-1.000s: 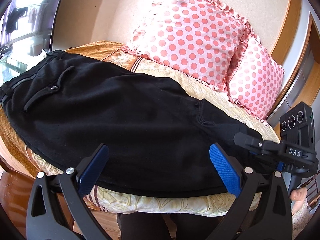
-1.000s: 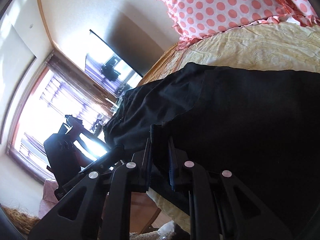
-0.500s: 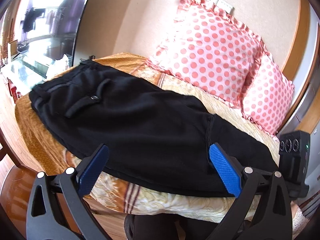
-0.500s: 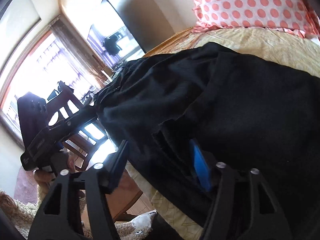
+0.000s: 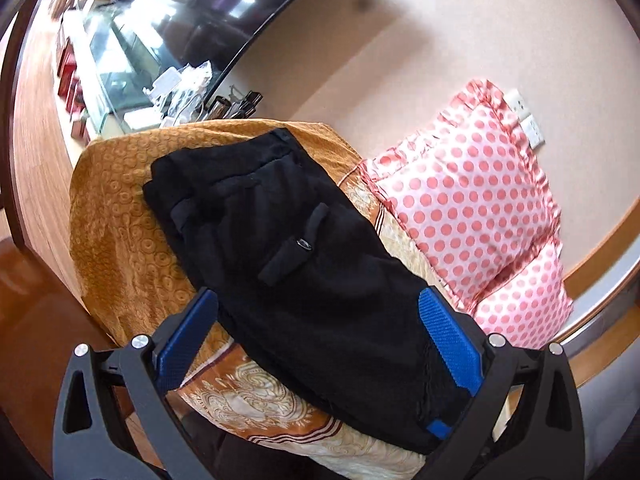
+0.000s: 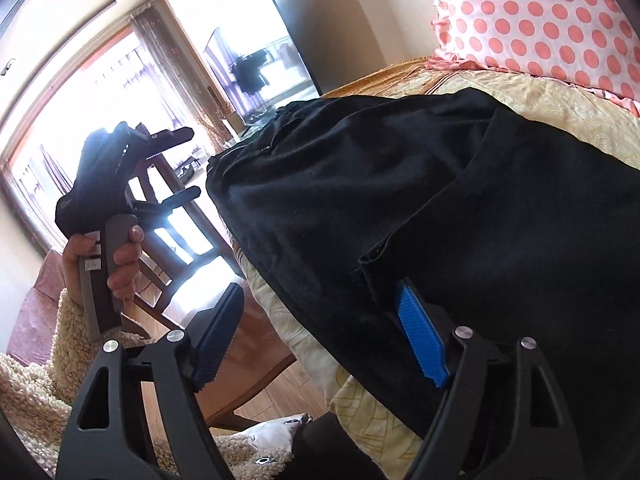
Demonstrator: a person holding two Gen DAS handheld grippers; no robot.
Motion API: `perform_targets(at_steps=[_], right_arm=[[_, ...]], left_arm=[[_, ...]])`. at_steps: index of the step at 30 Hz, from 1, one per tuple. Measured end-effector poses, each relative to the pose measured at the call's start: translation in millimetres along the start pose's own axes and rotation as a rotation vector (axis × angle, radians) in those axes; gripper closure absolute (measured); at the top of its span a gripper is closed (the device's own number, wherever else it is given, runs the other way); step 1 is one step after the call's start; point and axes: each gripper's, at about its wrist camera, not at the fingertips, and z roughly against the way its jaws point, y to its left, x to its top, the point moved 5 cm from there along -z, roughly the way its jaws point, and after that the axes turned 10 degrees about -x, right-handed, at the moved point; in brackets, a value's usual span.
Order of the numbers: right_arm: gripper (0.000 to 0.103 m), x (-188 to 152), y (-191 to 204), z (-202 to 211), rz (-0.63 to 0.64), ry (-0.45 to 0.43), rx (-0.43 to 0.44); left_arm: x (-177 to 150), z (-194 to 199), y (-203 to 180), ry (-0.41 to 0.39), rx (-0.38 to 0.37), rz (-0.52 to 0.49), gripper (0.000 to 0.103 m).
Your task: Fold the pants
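Two grippers are in view, both with blue-padded fingers spread wide and holding nothing. No brand or label can be read: the small pale tags on the handle in the person's left hand (image 6: 114, 258) are too blurred to make out.

Left wrist view, left to right: a wooden floor (image 5: 38, 128) at 9 o'clock; a glass-topped cabinet (image 5: 120, 64) at 10 o'clock beneath a large dark screen (image 5: 224, 8); the black pants (image 5: 296, 264) laid out flat on the bed (image 5: 120, 232), waistband toward 11 o'clock, a buttoned back pocket (image 5: 298, 246) facing up. The left gripper (image 5: 320, 352) hovers above the pants. The bedspread is orange with ring patterns near the waistband and cream with scrollwork near the lower edge. At 2 to 3 o'clock, two pink polka-dot pillows (image 5: 472, 200) stand against a beige wall, with a white wall socket (image 5: 524, 120) above.

Right wrist view, left to right: a bright window (image 6: 72, 120) at 9 o'clock; the left gripper (image 6: 178, 166) held up clear of the bed; a wooden chair (image 6: 188, 240) behind it; a shaggy cream rug (image 6: 28, 392) at 8 o'clock. The right gripper (image 6: 320, 336) sits at the bed's edge, its right finger against the pants (image 6: 440, 200) near a leg hem.
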Motion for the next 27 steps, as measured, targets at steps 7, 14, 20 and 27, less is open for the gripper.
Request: perform_targets(at_steps=[7,14,20,27], right_arm=[[0.023,-1,0,2,-0.003,-0.003,0.017],[0.019,0,2,0,0.005,-0.006,0.019],[0.017,-1,3,-1,0.009,-0.009,0.022],[0.016,-2,5,-1,0.018,-0.016,0.02]], left_arm=[[23,-4,40,-0.018,-0.023,0.205,0.003],[30,-12,55,-0.008,-0.072,0.269,0.004],[35,-17,57,0.002,-0.108,0.303,0.009],[29,-18,82,-0.018,-0.161,0.399,0.061]])
